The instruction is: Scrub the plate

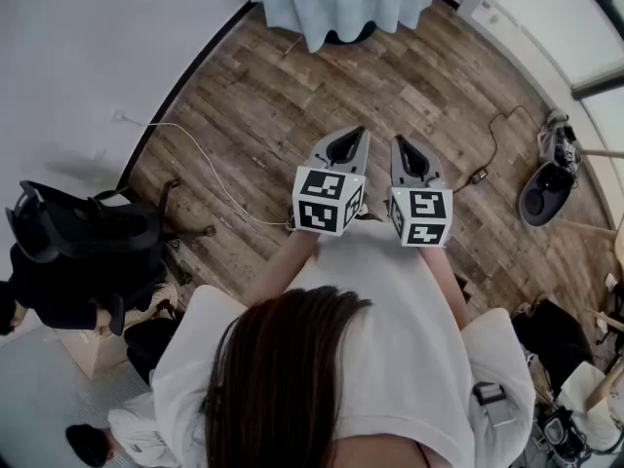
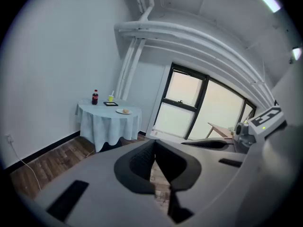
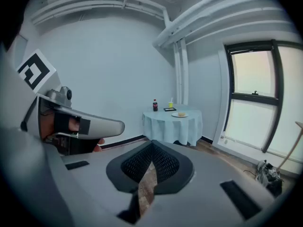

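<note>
Plate — one, on far table, one bottle, left gripper, right gripper — both fingers clenched, empty

Soft, cool daylight comes from the window at right, blown out to near-white w/ no detail beyond it, & the room is evenly bright w/ only faint shadows on the wall. All 3 views are fisheye: lines bend, & corners go black in the 2 gripper views. The left gripper & right gripper look soft near the lens, the far end sharper.
</note>
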Demonstrator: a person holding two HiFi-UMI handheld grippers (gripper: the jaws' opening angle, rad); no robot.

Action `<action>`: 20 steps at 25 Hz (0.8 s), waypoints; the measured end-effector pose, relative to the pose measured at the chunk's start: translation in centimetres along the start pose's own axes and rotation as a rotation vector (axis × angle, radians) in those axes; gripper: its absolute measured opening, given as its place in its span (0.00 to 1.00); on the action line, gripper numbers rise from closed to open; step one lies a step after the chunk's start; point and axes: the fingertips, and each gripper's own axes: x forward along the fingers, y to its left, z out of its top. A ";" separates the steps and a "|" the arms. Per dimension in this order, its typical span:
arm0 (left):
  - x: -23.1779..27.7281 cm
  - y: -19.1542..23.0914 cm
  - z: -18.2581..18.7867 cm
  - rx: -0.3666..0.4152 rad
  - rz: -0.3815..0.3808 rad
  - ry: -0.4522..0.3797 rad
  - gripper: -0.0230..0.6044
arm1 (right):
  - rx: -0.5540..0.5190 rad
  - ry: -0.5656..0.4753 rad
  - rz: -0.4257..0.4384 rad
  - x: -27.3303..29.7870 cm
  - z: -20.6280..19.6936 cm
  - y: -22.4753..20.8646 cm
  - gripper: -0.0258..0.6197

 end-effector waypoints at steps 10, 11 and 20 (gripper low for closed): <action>0.2 -0.7 -0.9 -0.003 0.009 0.013 0.05 | 0.067 -0.022 0.013 -0.4 -0.5 -0.8 0.09; 0.4 -0.6 -0.9 -0.003 0.008 0.016 0.05 | 0.071 -0.021 0.012 -0.4 -0.5 -0.9 0.09; 2.3 0.3 -0.7 0.001 -0.022 0.025 0.05 | 0.095 -0.021 -0.018 0.8 -0.6 -1.9 0.09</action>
